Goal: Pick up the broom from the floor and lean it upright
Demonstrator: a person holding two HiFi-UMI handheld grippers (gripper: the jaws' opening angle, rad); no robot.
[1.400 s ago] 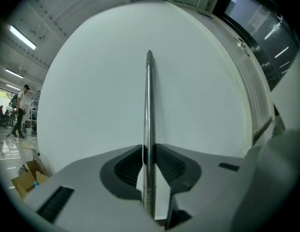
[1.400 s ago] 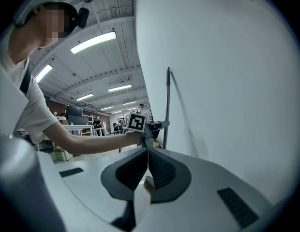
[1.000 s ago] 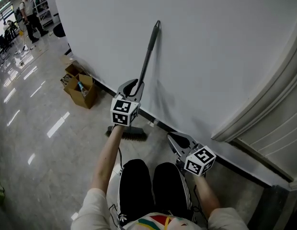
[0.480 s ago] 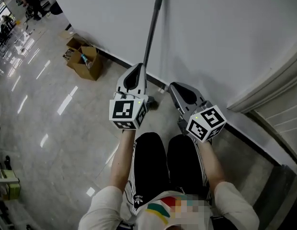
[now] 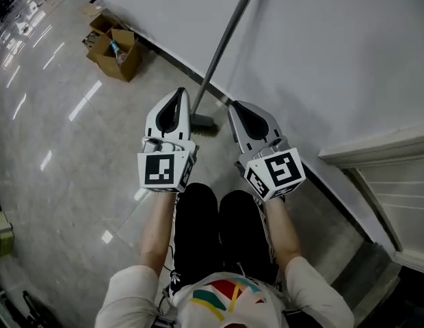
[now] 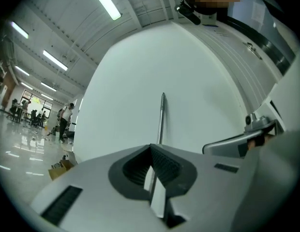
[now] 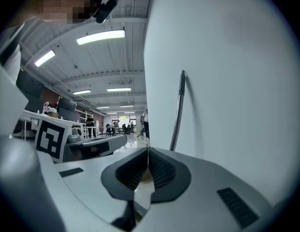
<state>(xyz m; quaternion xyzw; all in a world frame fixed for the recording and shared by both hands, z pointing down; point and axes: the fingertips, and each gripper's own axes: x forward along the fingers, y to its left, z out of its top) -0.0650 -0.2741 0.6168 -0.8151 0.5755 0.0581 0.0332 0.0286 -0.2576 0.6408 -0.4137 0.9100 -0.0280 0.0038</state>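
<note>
The broom stands upright with its grey handle (image 5: 229, 33) against the white wall (image 5: 321, 53) and its dark brush head (image 5: 204, 123) on the floor by the baseboard. My left gripper (image 5: 178, 91) is shut and empty, just left of the brush head and apart from the handle. To the right of the brush head my right gripper (image 5: 234, 105) is shut too, with nothing in it. In the left gripper view the handle (image 6: 161, 120) rises beyond the closed left gripper (image 6: 151, 148). The right gripper view shows the handle (image 7: 178, 110) past the closed right gripper (image 7: 148, 150).
Open cardboard boxes (image 5: 116, 46) sit on the glossy floor by the wall at the upper left. A white door frame and shutter (image 5: 383, 162) stand at the right. The person's legs in black trousers (image 5: 219, 231) are below the grippers. People (image 6: 65, 122) stand far off in the hall.
My left gripper, which was at the broom handle, has come off it, and both grippers have drawn back toward the person. The broom stays leaning on the wall.
</note>
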